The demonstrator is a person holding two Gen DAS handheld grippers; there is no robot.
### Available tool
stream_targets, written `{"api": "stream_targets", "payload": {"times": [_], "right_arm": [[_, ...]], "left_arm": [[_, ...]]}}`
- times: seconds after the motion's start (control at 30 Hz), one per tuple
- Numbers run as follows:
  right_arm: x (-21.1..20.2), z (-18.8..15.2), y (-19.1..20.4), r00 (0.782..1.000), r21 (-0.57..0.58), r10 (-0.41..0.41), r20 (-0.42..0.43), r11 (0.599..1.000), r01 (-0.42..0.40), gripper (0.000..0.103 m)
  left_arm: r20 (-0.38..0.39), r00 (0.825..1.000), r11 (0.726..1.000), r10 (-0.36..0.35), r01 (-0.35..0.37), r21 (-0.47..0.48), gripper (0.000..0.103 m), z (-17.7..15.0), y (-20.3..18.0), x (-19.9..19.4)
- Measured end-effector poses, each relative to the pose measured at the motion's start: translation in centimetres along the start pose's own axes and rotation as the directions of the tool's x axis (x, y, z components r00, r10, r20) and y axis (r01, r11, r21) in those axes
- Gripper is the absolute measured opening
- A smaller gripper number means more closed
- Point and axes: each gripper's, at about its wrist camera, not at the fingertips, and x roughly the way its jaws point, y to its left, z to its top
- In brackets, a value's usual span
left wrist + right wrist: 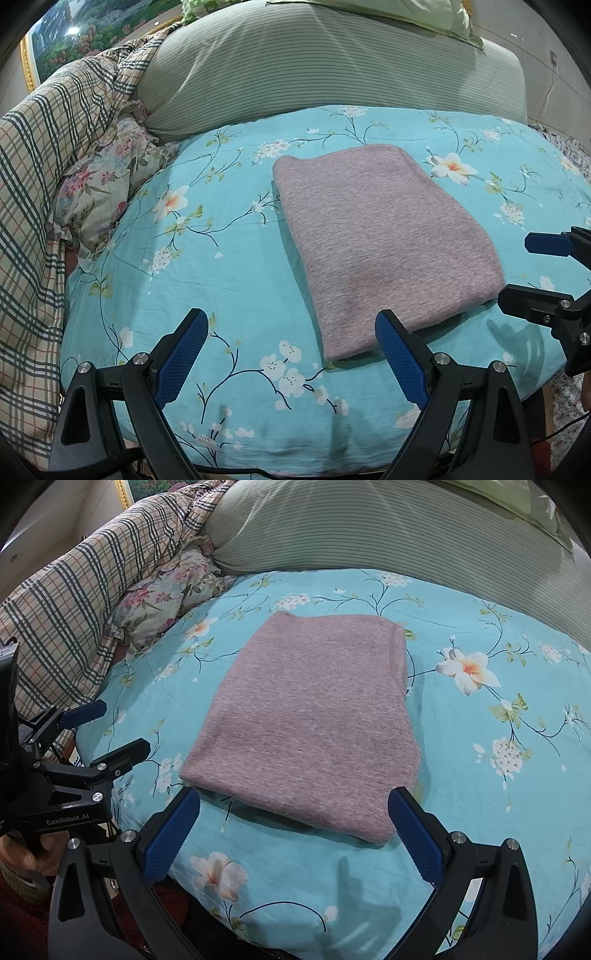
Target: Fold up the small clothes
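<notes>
Your pink garment lies folded into a neat rectangle on the floral sheet, left gripper and right gripper both spread empty beside its near edge; little remains

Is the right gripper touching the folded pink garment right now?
Cannot tell. In the right wrist view the right gripper is open, its pad tips overlapping the folded pink garment's near edge; the left wrist view shows it beside the garment, gap unclear.
</notes>
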Motion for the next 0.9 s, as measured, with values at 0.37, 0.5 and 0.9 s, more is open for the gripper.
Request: {"api": "stream_targets", "payload": {"times": [0.37, 0.5, 0.9], "right_arm": [[-0.04, 0.09, 0.02, 1.000, 0.001, -0.001, 0.000, 1.000, 0.001, 0.102], [-0.05, 0.15, 0.09, 1.000, 0.001, -0.001, 0.000, 1.000, 0.001, 0.102], [-0.08, 0.21, 0.13, 1.000, 0.003, -0.003, 0.000, 1.000, 0.003, 0.102]], "left_arm": [[-0.001, 1.000, 1.000, 0.001, -0.001, 0.001, 0.092, 0.00, -0.03, 0.00], [-0.001, 1.000, 1.000, -0.001, 0.001, 0.001, 0.092, 0.06, -0.02, 0.09], [-0.001, 1.000, 1.000, 0.001, -0.001, 0.010, 0.092, 0.11, -0.49, 0.30]]}}
